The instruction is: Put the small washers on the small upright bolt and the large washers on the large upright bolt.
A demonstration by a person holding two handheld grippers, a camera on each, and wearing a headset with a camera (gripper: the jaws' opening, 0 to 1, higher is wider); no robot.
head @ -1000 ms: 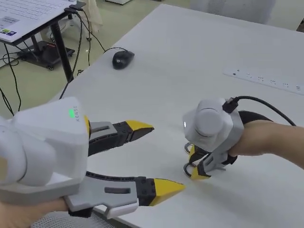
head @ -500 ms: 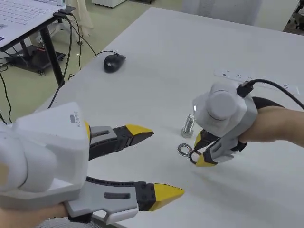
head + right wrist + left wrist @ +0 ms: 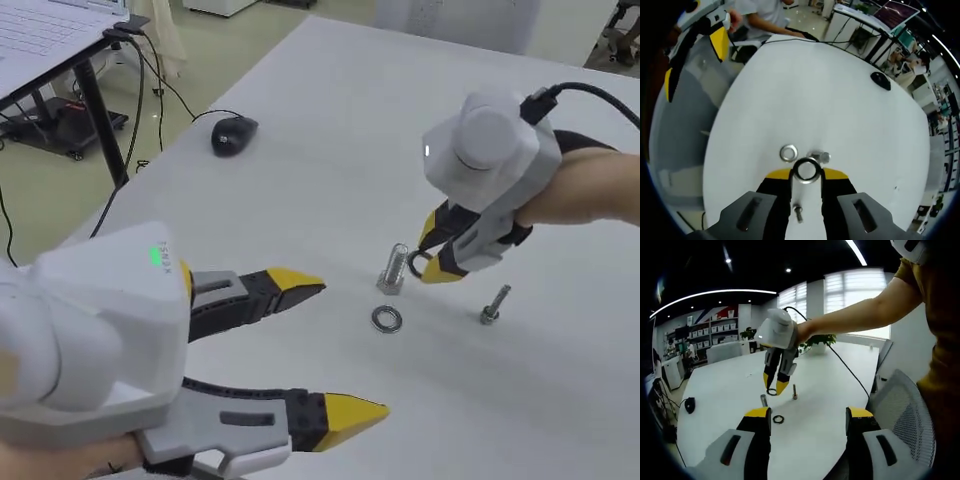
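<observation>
My right gripper (image 3: 440, 262) is shut on a large washer (image 3: 418, 265), held just above the table beside the top of the large upright bolt (image 3: 395, 268). In the right gripper view that washer (image 3: 805, 169) sits pinched between the yellow tips, with the bolt's top (image 3: 820, 157) just beyond it. A second washer (image 3: 386, 319) lies flat on the table in front of the bolt. The small bolt (image 3: 493, 305) stands to the right. My left gripper (image 3: 330, 347) hangs open and empty near the table's front edge, well short of the bolts.
A black mouse (image 3: 233, 133) lies at the far left of the white table (image 3: 330, 150). Beyond the left edge stands a laptop stand with cables (image 3: 100, 90). In the left gripper view, a chair (image 3: 900, 410) sits at the table's right.
The right gripper has lifted a washer off the table and carried it up and to the right, beside the large bolt. One washer stays on the table. The left gripper has barely moved.
</observation>
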